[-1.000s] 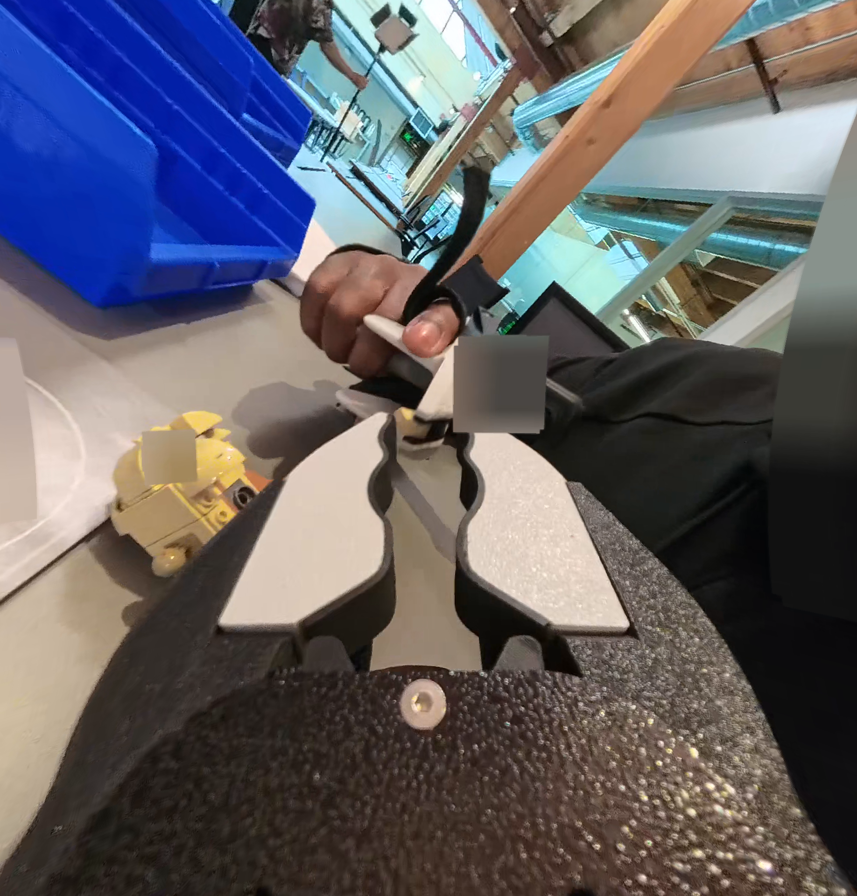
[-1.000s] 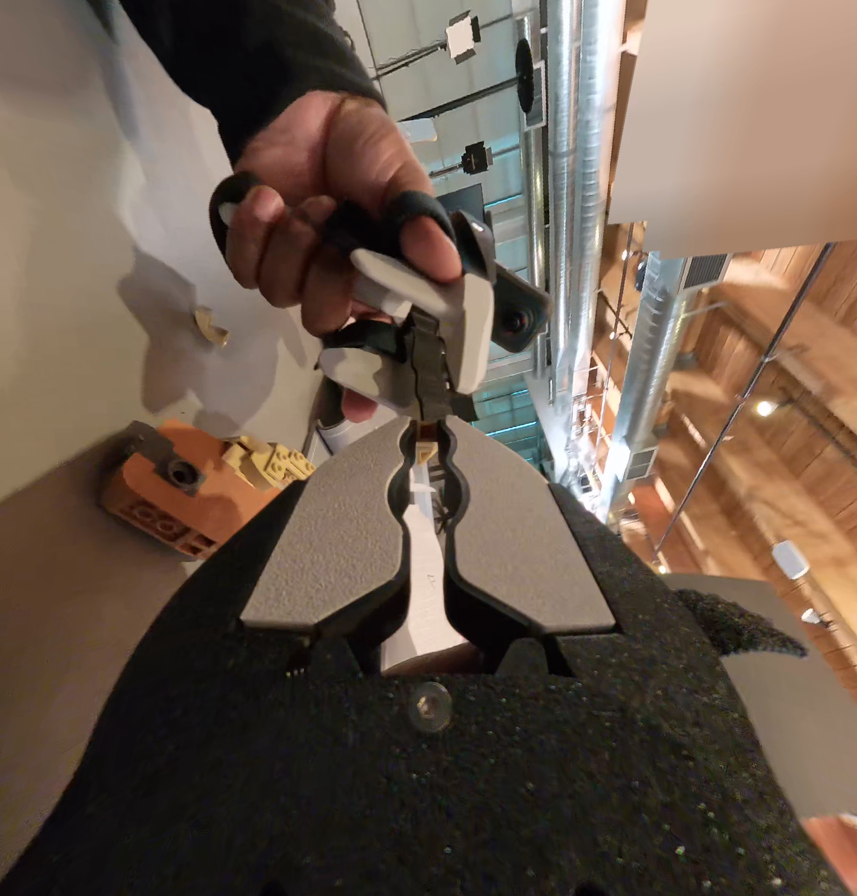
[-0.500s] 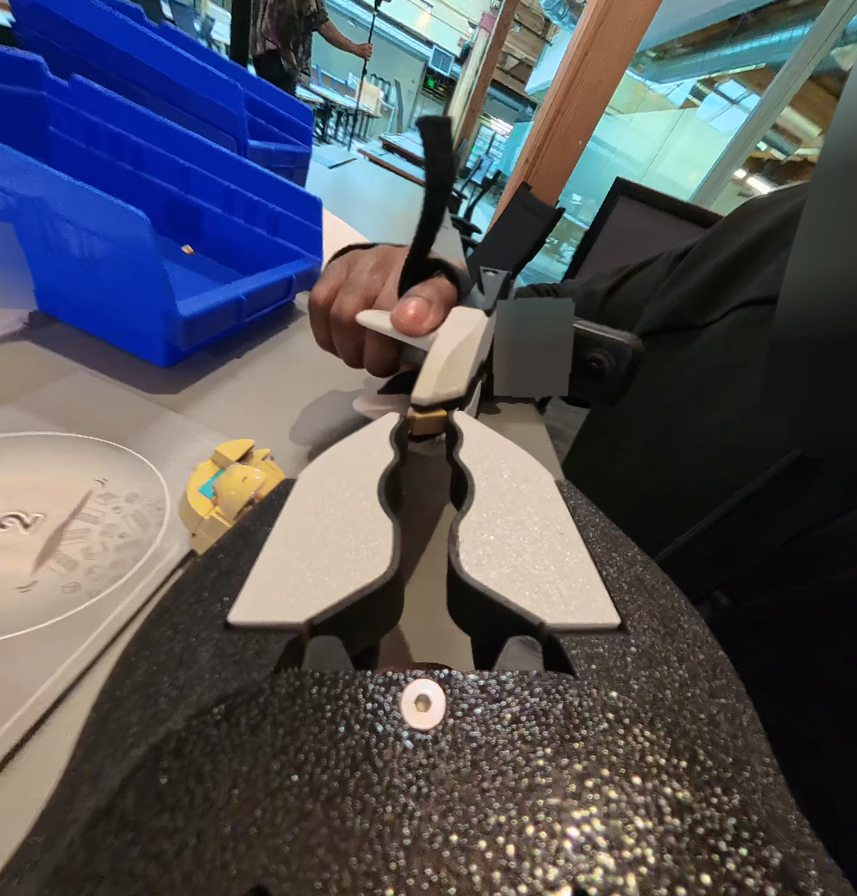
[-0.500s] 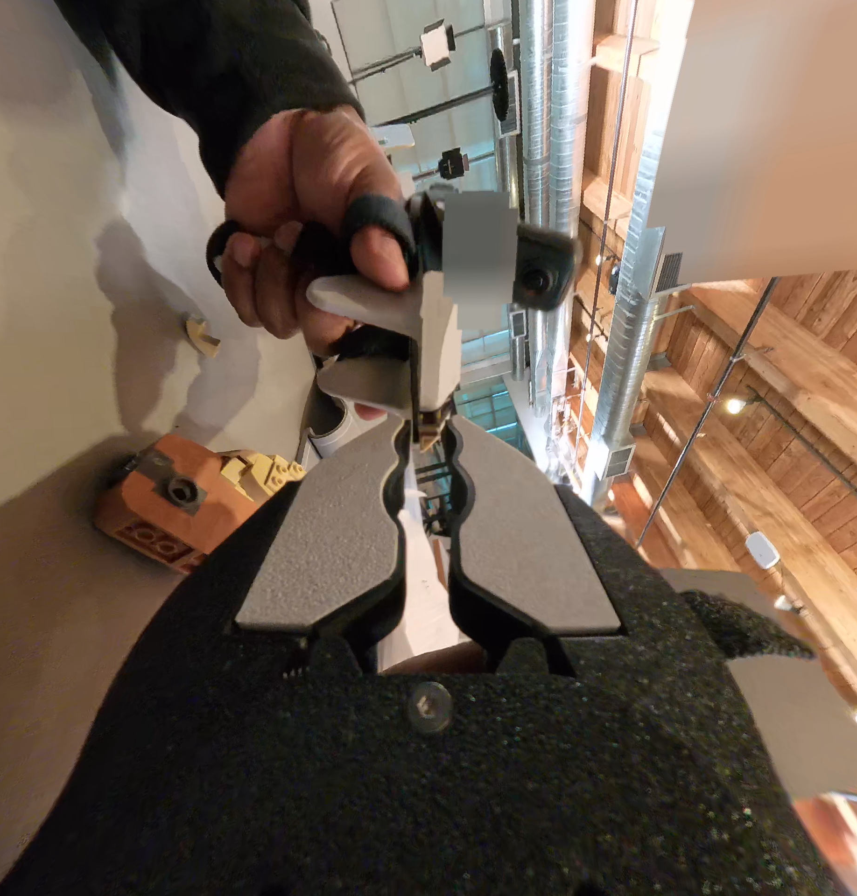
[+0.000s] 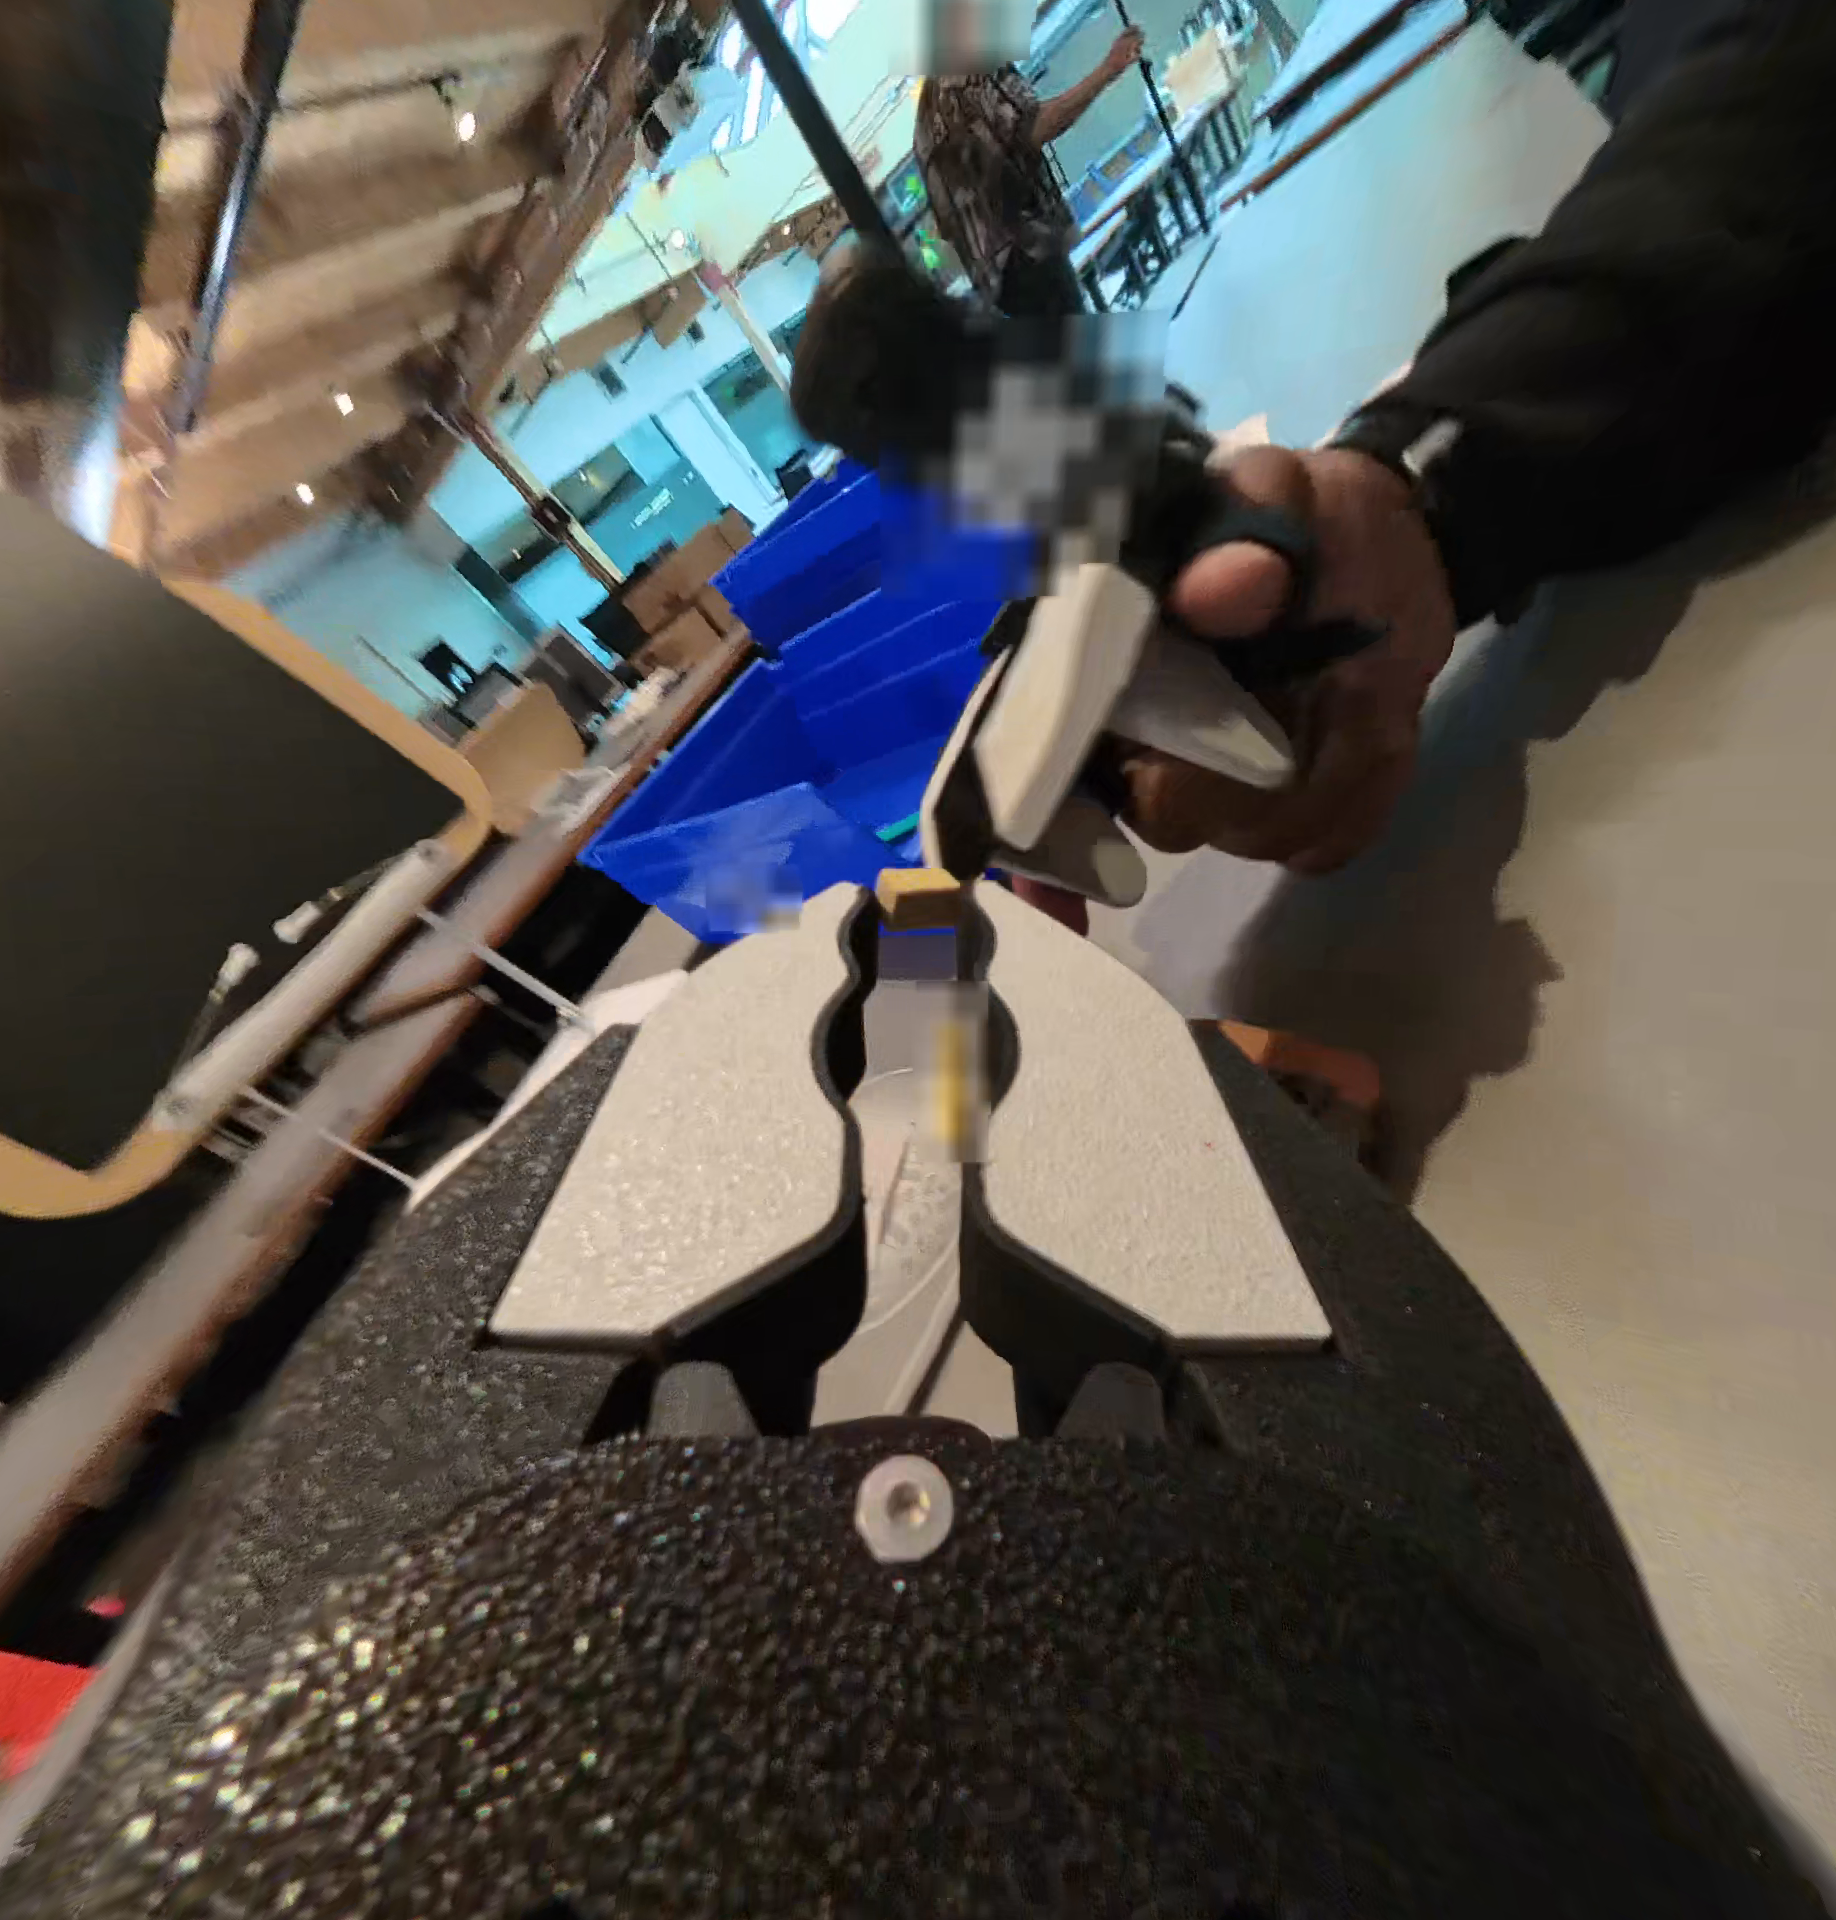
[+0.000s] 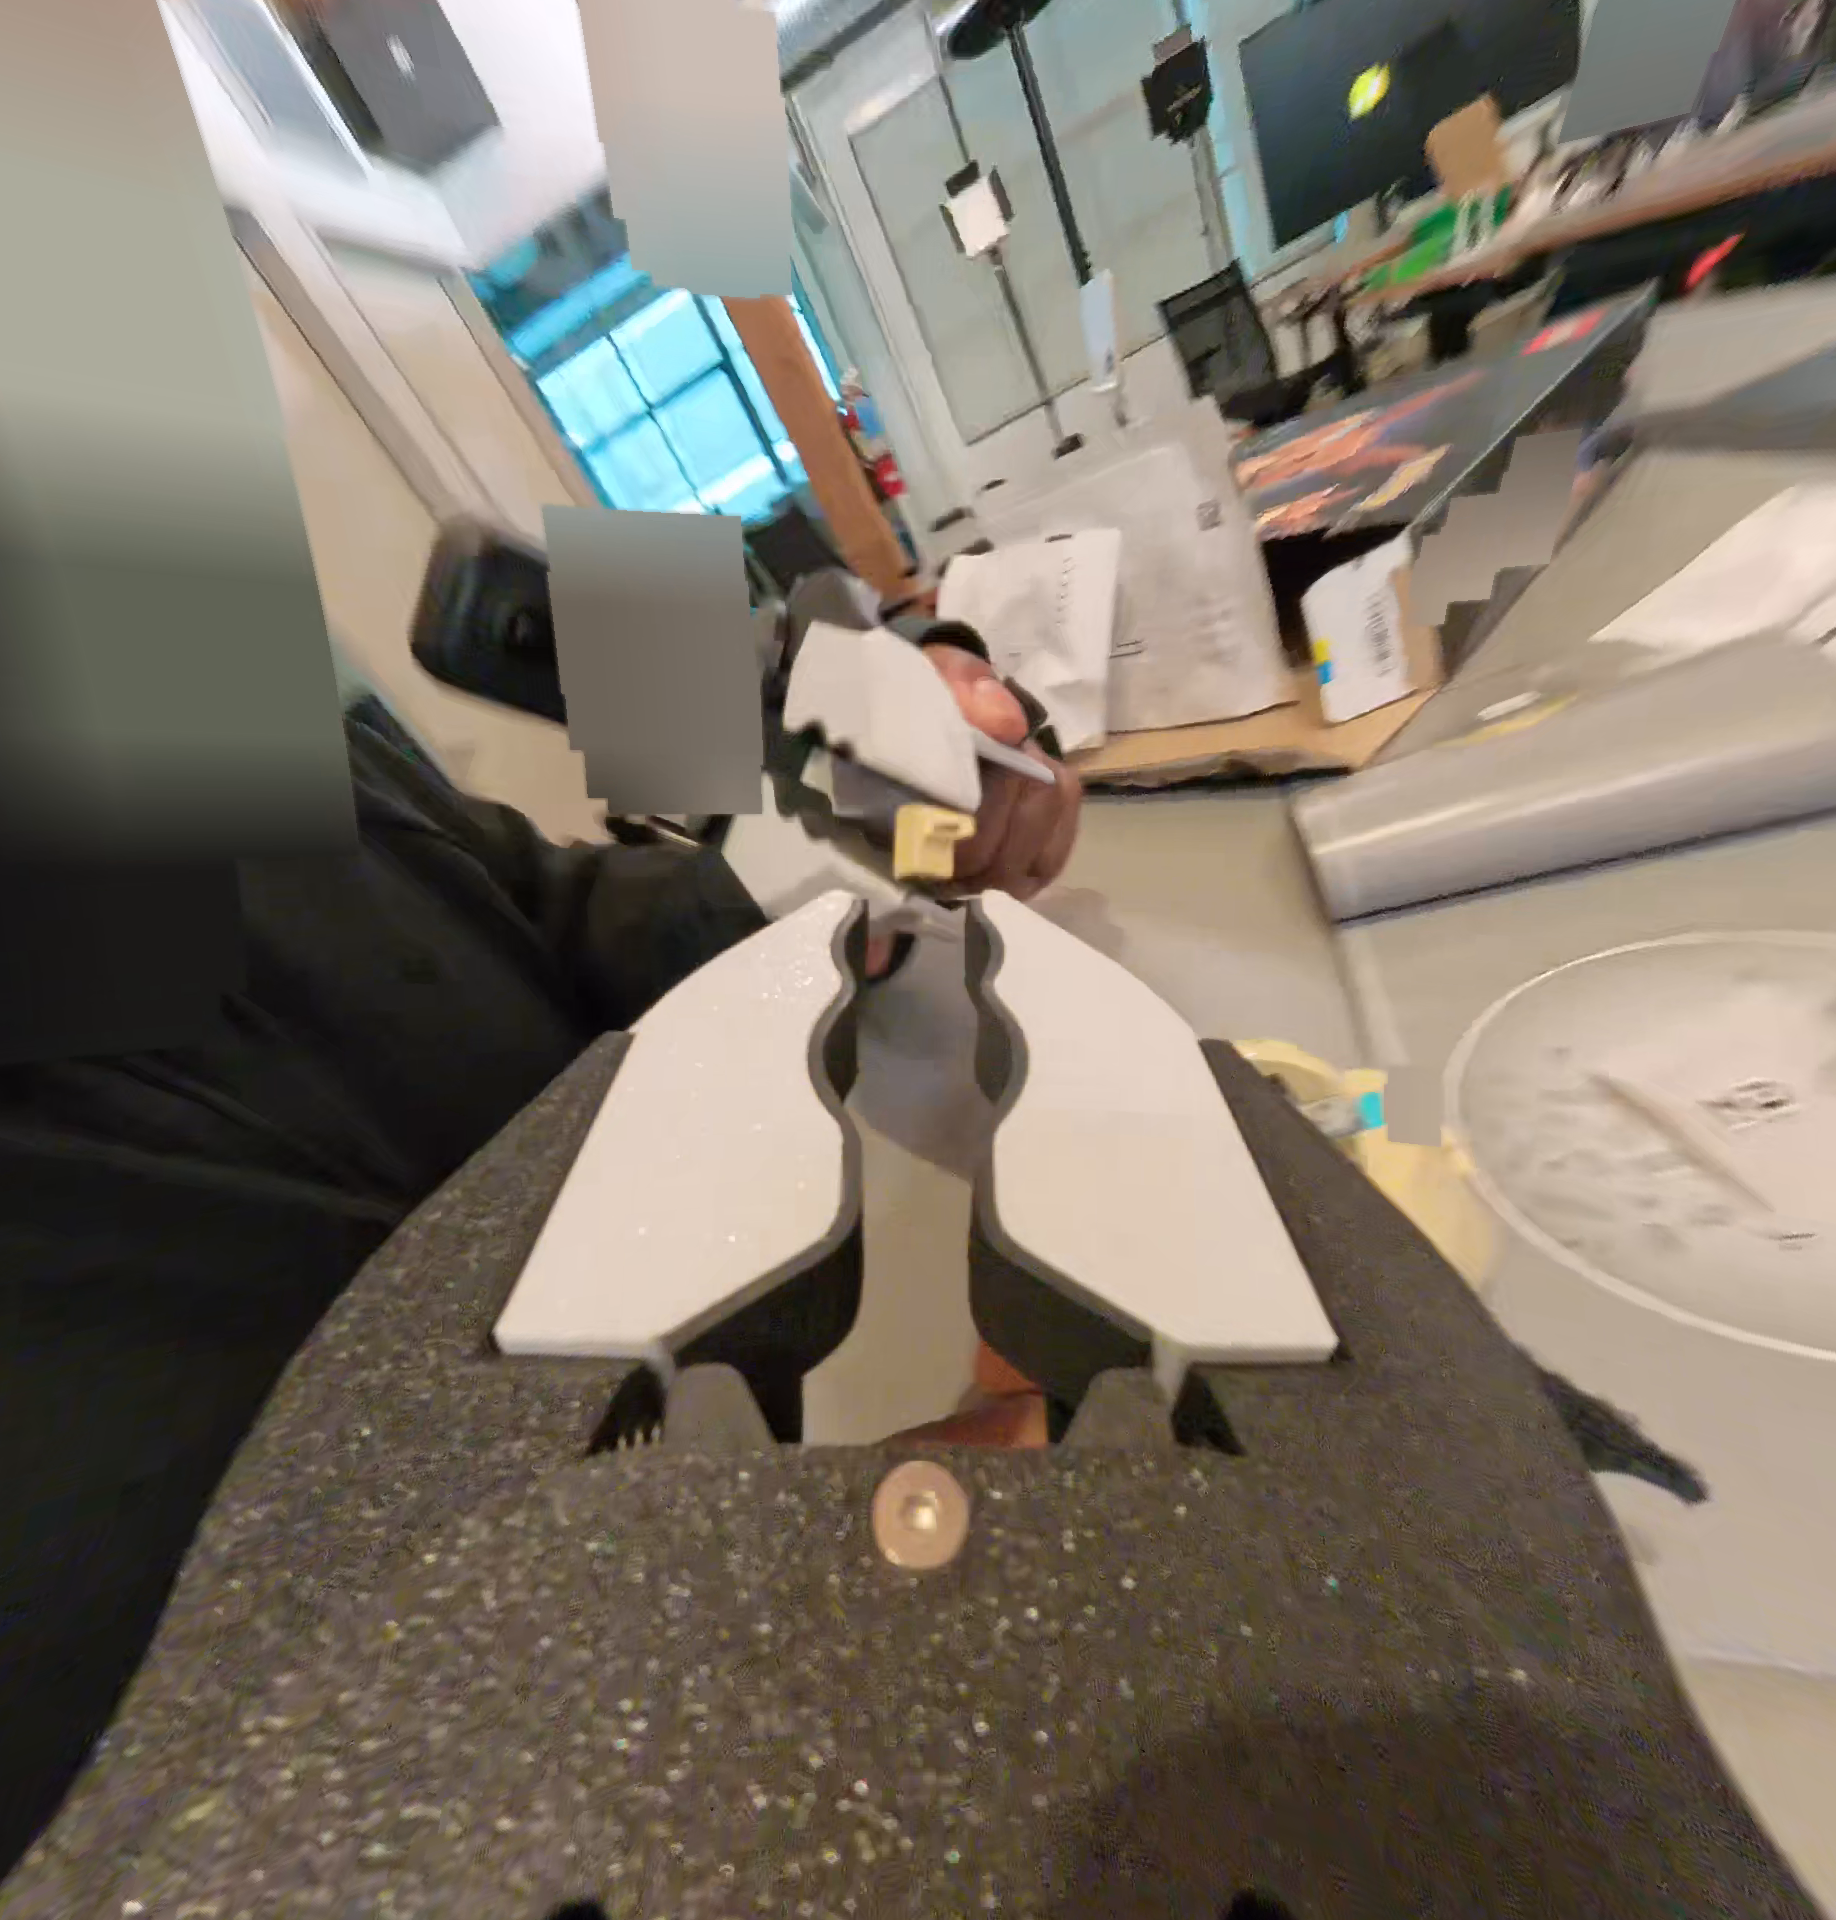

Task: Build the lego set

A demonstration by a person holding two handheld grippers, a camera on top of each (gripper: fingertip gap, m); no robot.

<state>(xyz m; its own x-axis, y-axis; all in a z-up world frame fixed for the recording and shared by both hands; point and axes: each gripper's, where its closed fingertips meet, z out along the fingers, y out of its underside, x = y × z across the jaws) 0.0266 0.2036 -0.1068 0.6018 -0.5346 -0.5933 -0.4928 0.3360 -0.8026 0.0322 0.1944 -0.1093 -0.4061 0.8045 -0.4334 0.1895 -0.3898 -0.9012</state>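
In the left wrist view my left gripper [image 5: 919, 906] is shut on a small tan brick [image 5: 919, 896], pinched at the very fingertips and held in the air. The right gripper [image 5: 958, 847], held by a hand [image 5: 1309, 665], has its tips just above and beside the brick. In the right wrist view my right gripper [image 6: 914, 914] is open with nothing between its fingers. Just beyond it the left gripper [image 6: 919, 847] grips the tan brick [image 6: 929, 844].
Blue bins [image 5: 789, 748] stand behind the grippers. An orange brick build [image 5: 1309, 1060] lies on the grey table [image 5: 1672, 1039]. A pale yellow build [image 6: 1309, 1081], a white sheet with a printed circle [image 6: 1672, 1122] and a grey roll [image 6: 1568, 790] lie to the right. My left and right fingertips are right by each other.
My left gripper closed on the tan brick while my right gripper, which pinched it a second ago, opened and let go. Both grippers have swung round, and the right one has drawn back a little.
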